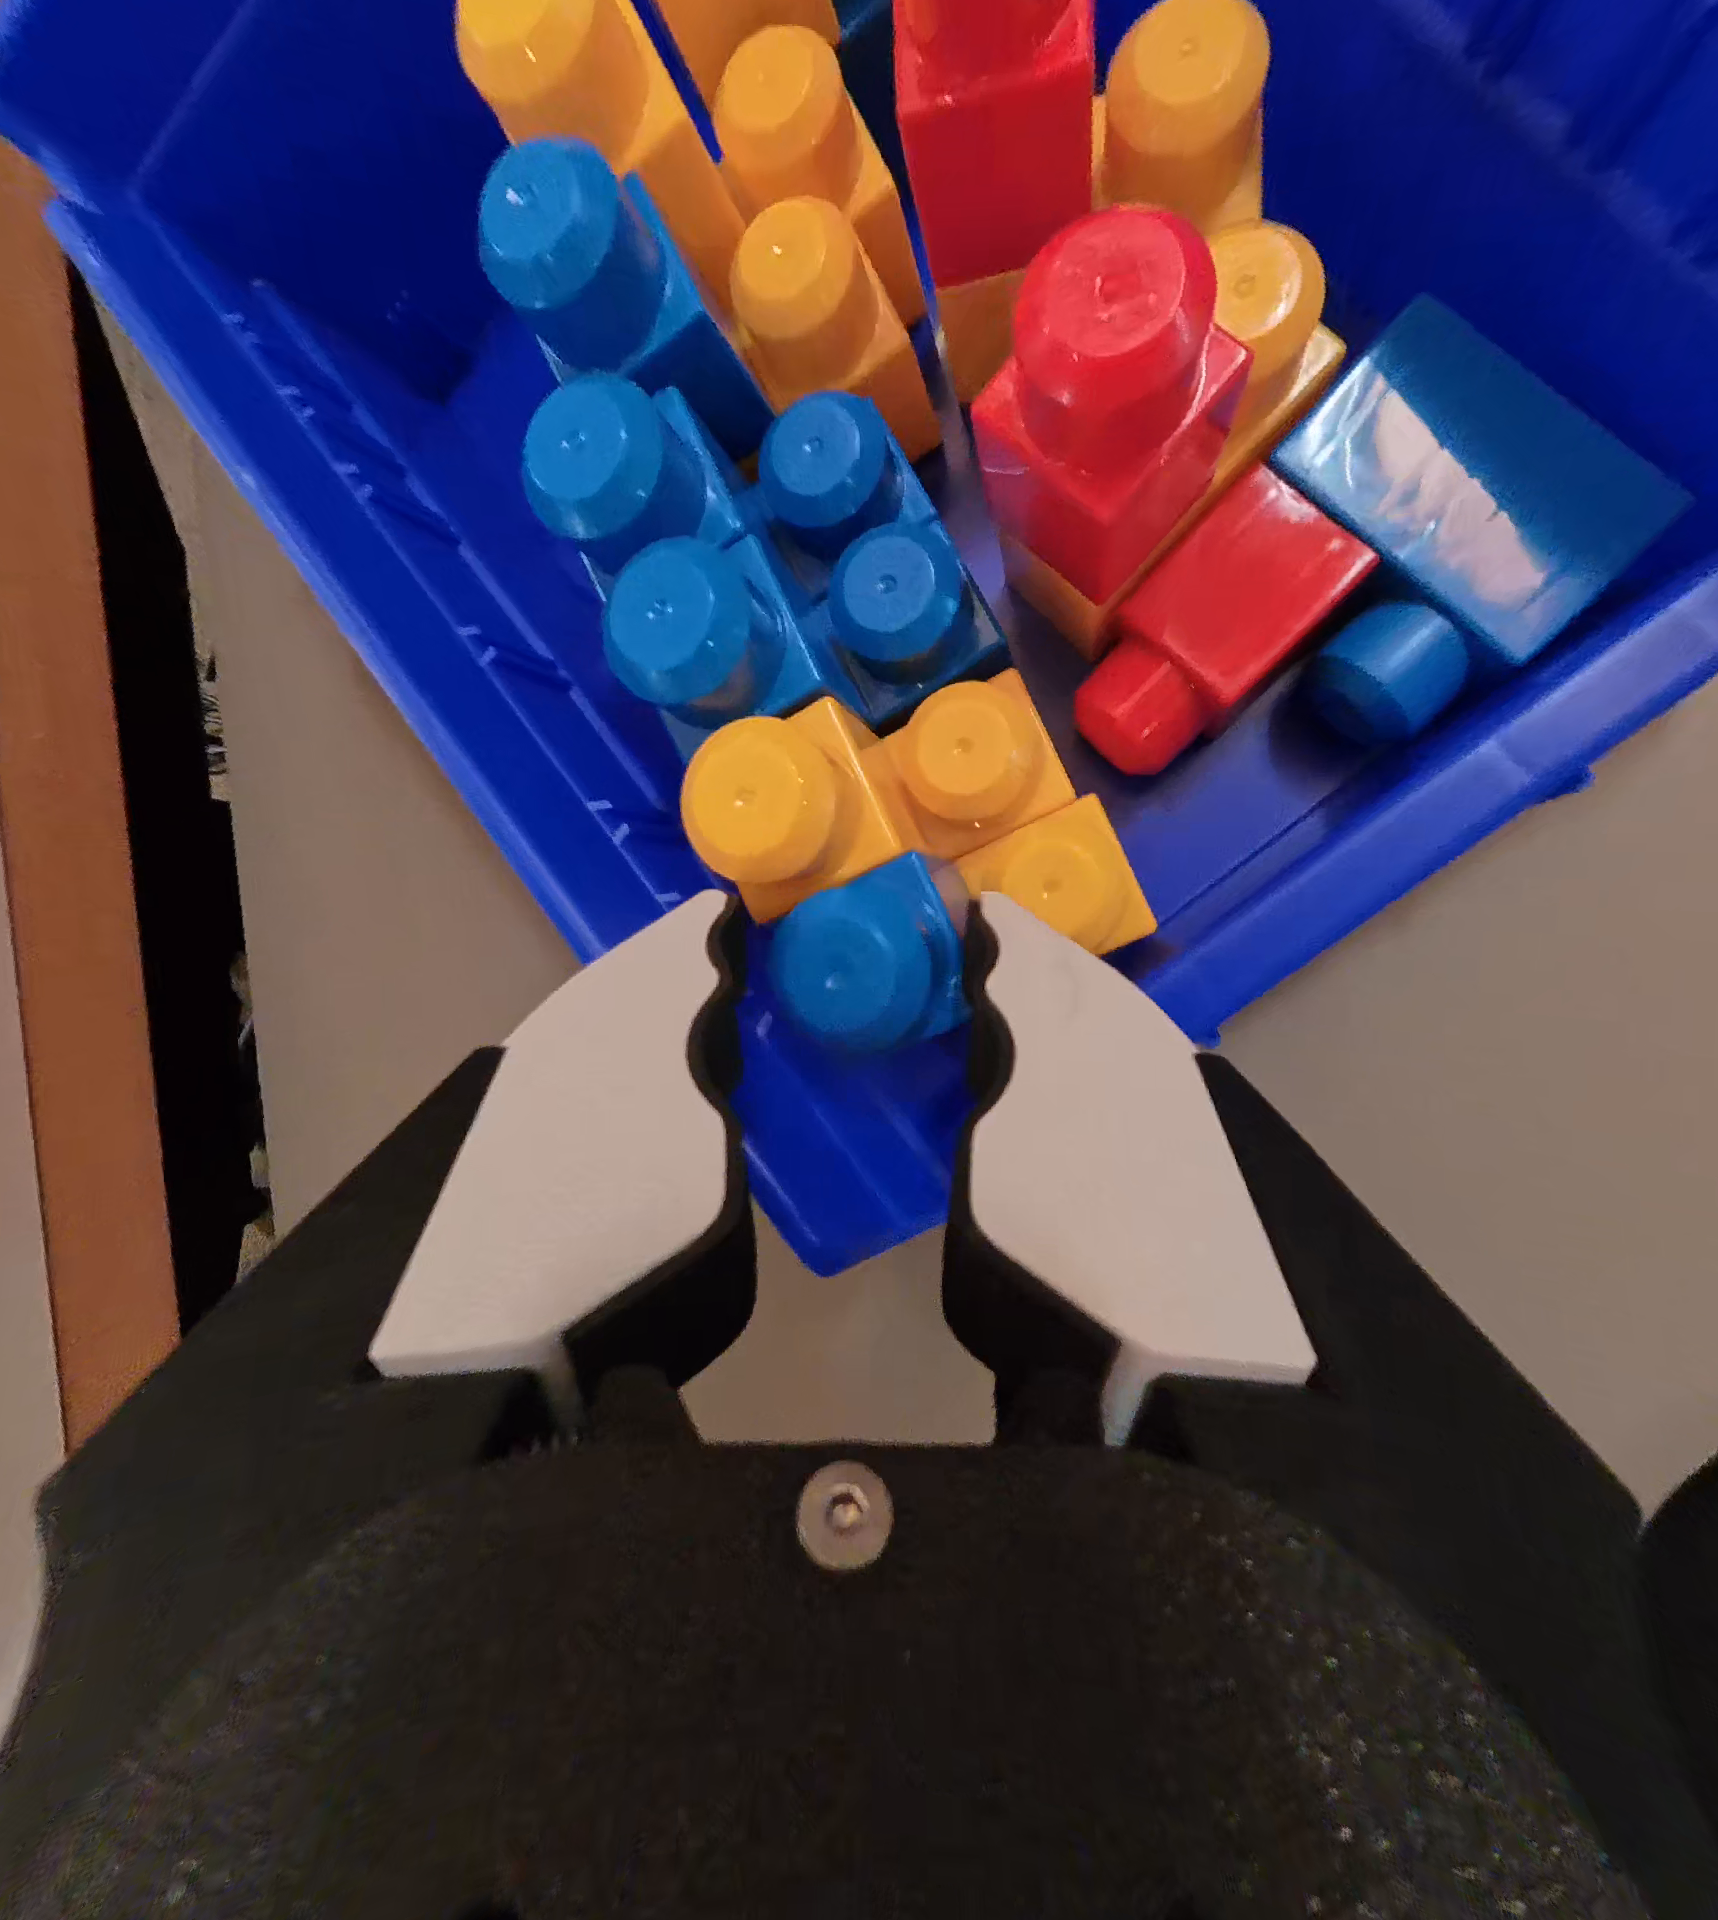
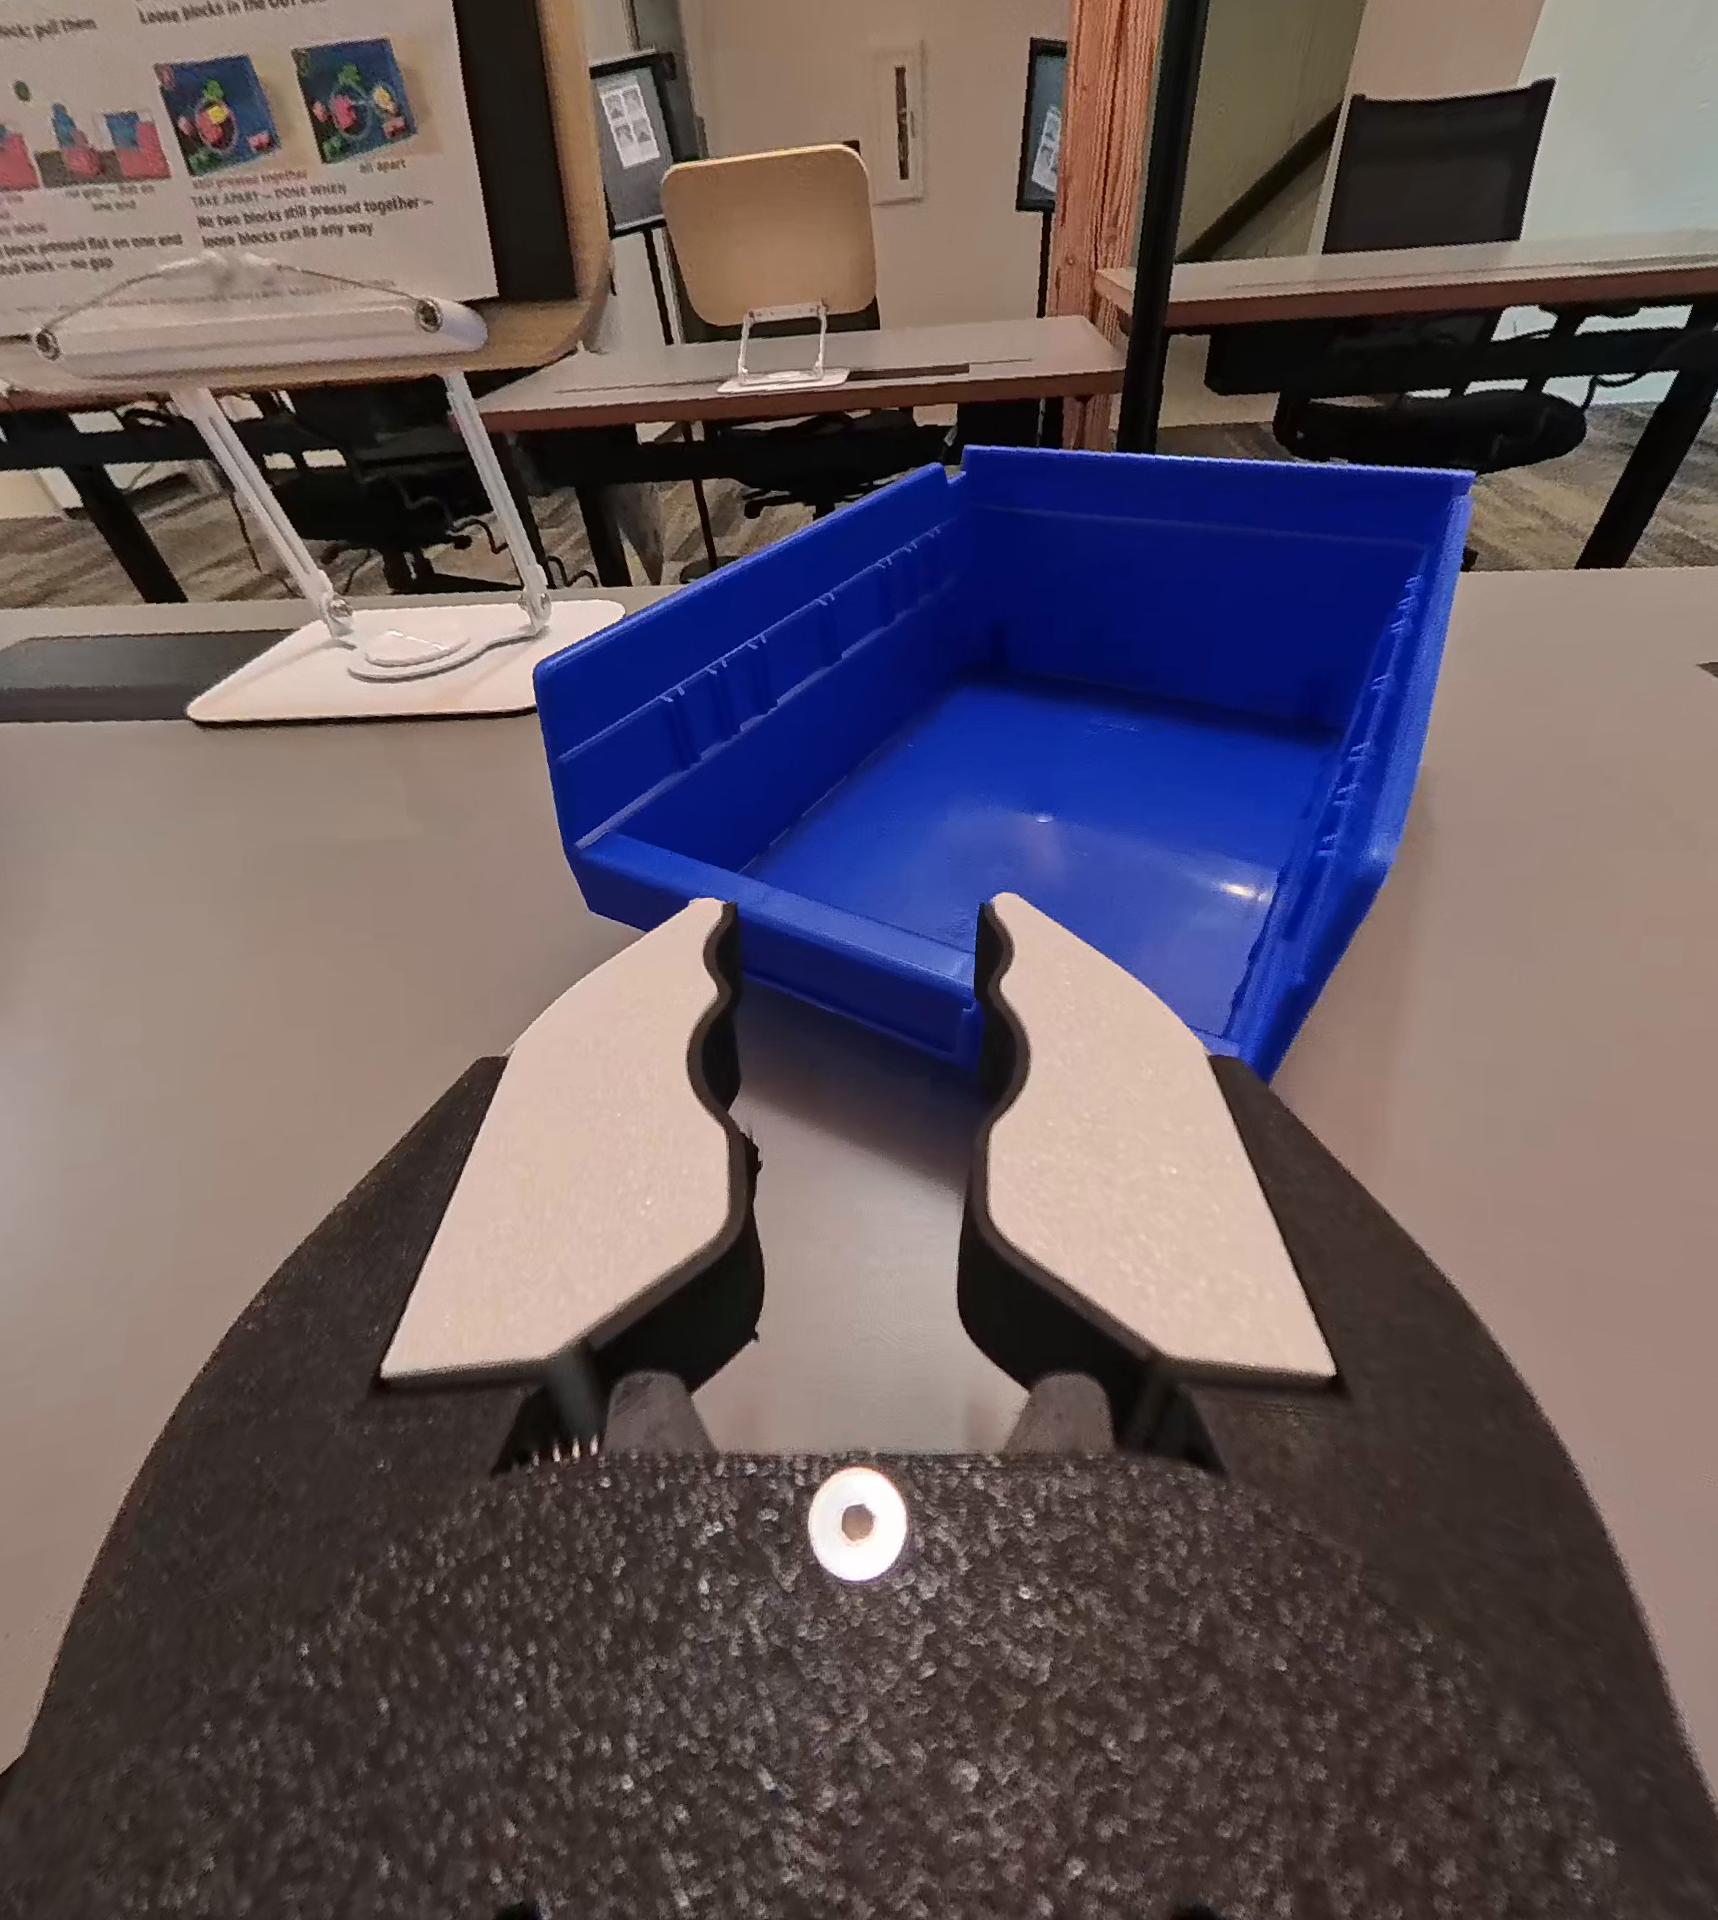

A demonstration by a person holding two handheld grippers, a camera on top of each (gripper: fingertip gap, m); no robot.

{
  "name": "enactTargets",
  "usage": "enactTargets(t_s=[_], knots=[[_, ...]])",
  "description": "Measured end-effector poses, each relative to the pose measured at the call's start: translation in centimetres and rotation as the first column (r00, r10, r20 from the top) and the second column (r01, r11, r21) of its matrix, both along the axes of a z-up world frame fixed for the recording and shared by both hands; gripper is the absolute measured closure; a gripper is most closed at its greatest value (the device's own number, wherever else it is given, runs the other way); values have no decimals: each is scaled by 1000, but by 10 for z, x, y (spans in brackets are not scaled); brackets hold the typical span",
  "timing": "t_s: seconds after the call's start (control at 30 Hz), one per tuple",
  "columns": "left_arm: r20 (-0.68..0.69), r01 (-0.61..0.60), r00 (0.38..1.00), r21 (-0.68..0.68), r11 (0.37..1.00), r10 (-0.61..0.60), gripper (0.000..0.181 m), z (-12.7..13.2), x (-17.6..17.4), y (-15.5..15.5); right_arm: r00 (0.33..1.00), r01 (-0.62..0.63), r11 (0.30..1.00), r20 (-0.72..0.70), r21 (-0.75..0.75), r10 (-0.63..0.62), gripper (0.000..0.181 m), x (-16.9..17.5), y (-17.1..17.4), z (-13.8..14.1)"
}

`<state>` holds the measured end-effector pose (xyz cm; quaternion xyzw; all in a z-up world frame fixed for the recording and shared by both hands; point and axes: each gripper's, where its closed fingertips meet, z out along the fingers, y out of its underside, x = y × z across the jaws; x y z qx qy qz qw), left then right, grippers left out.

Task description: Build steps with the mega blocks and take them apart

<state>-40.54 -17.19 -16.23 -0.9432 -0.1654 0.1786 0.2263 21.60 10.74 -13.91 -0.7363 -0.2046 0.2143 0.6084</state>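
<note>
In the left wrist view a blue bin (image 1: pixel 335 436) holds several mega blocks in yellow, blue and red, some of them stacked. My left gripper (image 1: pixel 850 914) hangs over the bin's near corner, open. Its jaws stand on either side of a single-stud blue block (image 1: pixel 860 977) next to a yellow block (image 1: pixel 782 810). I cannot tell whether the fingers touch it. In the right wrist view my right gripper (image 2: pixel 850 914) is open and empty, low over the grey table (image 2: pixel 211 935), in front of a second blue bin (image 2: pixel 1042 810) that has nothing in it.
A red block (image 1: pixel 1229 613) and a blue block (image 1: pixel 1457 499) lie on their sides in the full bin. A white folding stand (image 2: pixel 398 665) sits on the table left of the empty bin, holding an instruction sheet (image 2: pixel 190 156). Desks and chairs stand beyond the table. The gap from one gripper's tips to the other's is roughly 70 cm.
</note>
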Motion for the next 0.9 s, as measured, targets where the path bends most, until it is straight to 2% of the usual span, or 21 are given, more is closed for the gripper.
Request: enactTargets(t_s=[0.37, 0.43, 0.53, 0.67, 0.73, 0.8, 0.9], knots=[[-54, -34, 998, 55, 998, 37, 151, 7, -6, 2, 1000, -8, 1000, -22, -18, 8, 139, 1, 0, -1], [-75, -24, 997, 91, 996, 31, 152, 18, -3, 3, 1000, -8, 1000, -25, -19, 8, 139, 2, -1, -1], [-142, 5, 990, 151, 988, 17, 152, 50, 5, 4, 1000, -12, 1000, -19, -15, 11, 139, 0, -1, -1], [-164, 114, 984, 311, 943, -65, 153, 103, 44, 20, 1000, -23, 1000, -12, -3, 23, 139, -5, -2, 2], [-172, 188, 976, 366, 911, -132, 153, 121, 72, 33, 999, -31, 999, -10, 17, 31, 139, -8, -3, 7], [-158, 268, 962, 412, 871, -221, 152, 128, 105, 51, 999, -48, 998, -15, 41, 49, 139, -15, -2, 17], [-138, 372, 927, 454, 810, -348, 153, 123, 150, 82, 994, -106, 992, -11, 74, 107, 139, -36, 1, 36]])
